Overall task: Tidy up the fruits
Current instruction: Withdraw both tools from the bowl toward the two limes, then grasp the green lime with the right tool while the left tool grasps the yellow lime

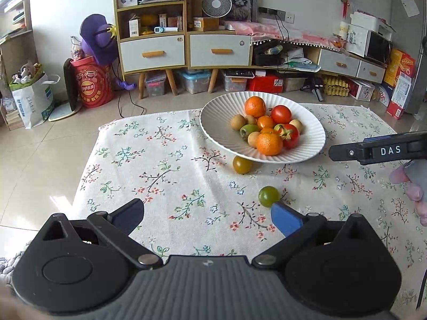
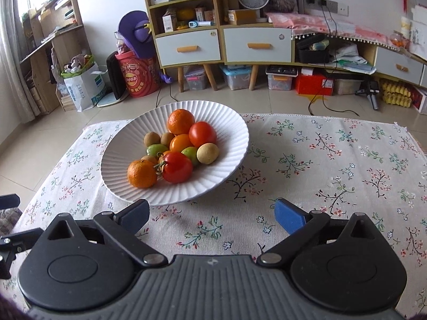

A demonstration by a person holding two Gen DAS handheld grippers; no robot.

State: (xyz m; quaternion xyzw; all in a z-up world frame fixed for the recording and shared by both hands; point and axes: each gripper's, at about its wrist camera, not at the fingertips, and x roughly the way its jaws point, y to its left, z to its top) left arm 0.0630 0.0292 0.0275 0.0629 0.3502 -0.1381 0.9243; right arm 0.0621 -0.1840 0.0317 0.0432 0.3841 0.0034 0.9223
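A white ribbed bowl (image 1: 221,122) on the floral cloth holds several fruits: oranges, red tomatoes, green and tan small fruits. It also shows in the right wrist view (image 2: 128,144). Two fruits lie loose on the cloth: a yellow-green tomato (image 1: 242,164) at the bowl's near edge and a green one (image 1: 268,196) just beyond my left gripper's blue fingertip (image 1: 283,218). My left gripper (image 1: 206,214) is open and empty. My right gripper (image 2: 212,214) is open and empty, just in front of the bowl; its side (image 1: 373,152) shows at the right of the left wrist view.
The floral cloth (image 2: 333,160) covers a low table with edges at left and far side. Beyond are tiled floor, a shelf cabinet (image 1: 152,26), a red drum (image 1: 92,85), storage boxes and a paper bag (image 1: 34,101).
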